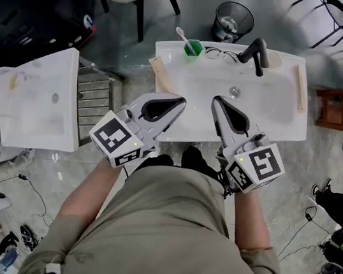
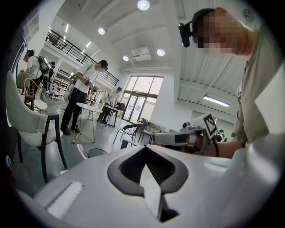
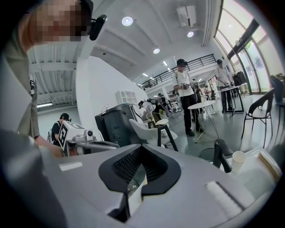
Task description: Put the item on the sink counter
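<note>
Person standing at the white sink counter (image 1: 191, 134), a gripper in each hand, seen from above.

Near: the left gripper (image 1: 181, 100) and right gripper (image 1: 216, 100) hang side by side over the counter's front edge, tips pointing toward the basin (image 1: 266, 90), apart from each other. Each gripper's own view shows its jaws closed tip to tip, with only the hollow behind the tips left between them; neither holds or touches anything.

Middle: the basin is bare round its drain (image 1: 234, 92), giving free space ahead of both tips. A wooden strip (image 1: 160, 75) lies along the left rim and another (image 1: 301, 88) along the right rim.

Far: on the back ledge stand a green cup (image 1: 193, 48) with a toothbrush (image 1: 182, 36) in it, glasses (image 1: 220, 54) just beside it, the black faucet (image 1: 256, 52), and a white cup (image 3: 238, 161) to its right. Which of these is the task's item cannot be told; all rest on the counter.

Beyond: a bin (image 1: 233, 20) on the floor. A second sink (image 1: 38, 102) flanks the left, open floor between.
</note>
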Motion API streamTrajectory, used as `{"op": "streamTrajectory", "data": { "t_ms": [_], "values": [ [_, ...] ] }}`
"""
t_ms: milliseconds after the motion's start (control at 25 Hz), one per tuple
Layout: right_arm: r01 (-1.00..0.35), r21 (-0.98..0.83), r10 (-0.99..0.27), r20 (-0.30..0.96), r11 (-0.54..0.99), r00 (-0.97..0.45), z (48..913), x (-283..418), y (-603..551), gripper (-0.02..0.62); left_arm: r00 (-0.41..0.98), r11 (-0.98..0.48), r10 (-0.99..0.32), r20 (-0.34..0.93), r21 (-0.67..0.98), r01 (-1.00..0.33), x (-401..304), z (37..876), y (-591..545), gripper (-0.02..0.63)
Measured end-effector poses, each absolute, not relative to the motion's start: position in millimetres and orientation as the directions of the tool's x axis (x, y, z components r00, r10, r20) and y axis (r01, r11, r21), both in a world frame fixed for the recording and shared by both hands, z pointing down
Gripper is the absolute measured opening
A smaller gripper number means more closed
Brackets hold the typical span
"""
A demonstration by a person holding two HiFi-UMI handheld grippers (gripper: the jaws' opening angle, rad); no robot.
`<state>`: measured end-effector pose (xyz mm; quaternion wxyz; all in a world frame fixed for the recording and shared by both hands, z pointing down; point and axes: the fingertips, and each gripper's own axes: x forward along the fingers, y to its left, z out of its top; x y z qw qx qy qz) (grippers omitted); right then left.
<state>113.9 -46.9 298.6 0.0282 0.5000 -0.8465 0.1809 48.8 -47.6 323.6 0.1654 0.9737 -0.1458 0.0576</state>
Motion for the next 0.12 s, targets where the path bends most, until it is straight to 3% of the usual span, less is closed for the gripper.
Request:
{"op": "streamTrajectory", "data": {
  "t_ms": [120],
  "values": [
    [-0.857, -0.278, -0.836, 0.229, 0.435, -0.499, 298.5, 113.4, -46.0, 0.011, 0.951, -0.903, -0.265, 0.159, 0.306, -0.302, 48.4, 323.1, -46.6, 0.006]
  ]
}}
